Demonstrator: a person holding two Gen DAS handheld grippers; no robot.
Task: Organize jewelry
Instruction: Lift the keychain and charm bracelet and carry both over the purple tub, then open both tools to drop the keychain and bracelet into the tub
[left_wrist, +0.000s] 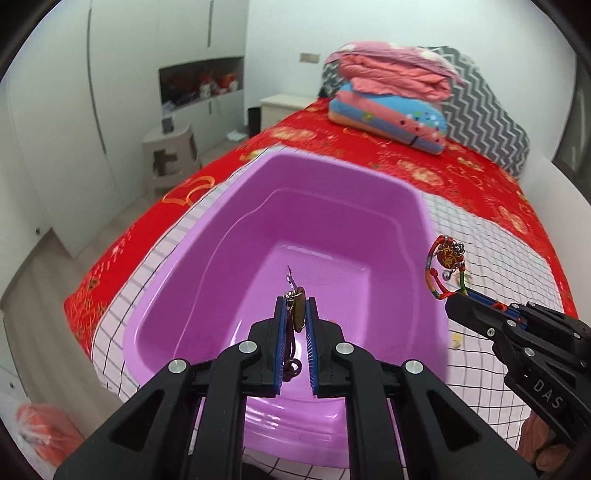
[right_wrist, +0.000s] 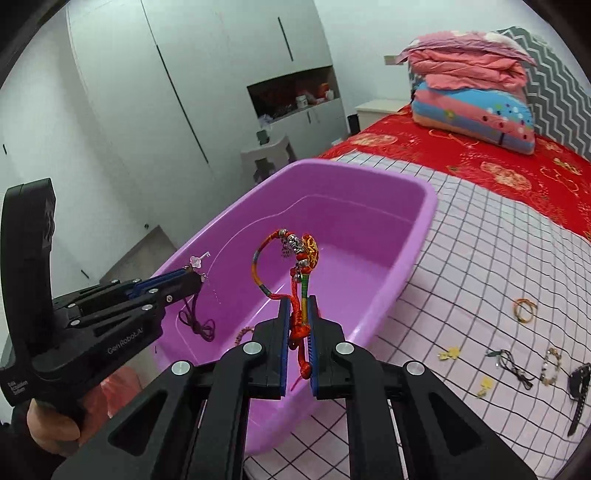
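- Purple plastic tub (left_wrist: 332, 229) fills mid-frame in both views, sitting on the checked sheet (right_wrist: 480, 266) on the bed.
- Left gripper (left_wrist: 295, 317) over the tub, fingers pinched on a pendant necklace (left_wrist: 297, 310), dark cord dangling.
- Right gripper (right_wrist: 298, 325) fingers clamped on a red braided bracelet (right_wrist: 299, 258), held up over the tub.
- More jewelry pieces (right_wrist: 524, 363) lower right on the sheet.

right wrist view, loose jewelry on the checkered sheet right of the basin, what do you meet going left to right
yellow charm → orange bangle → beaded bracelet → black watch
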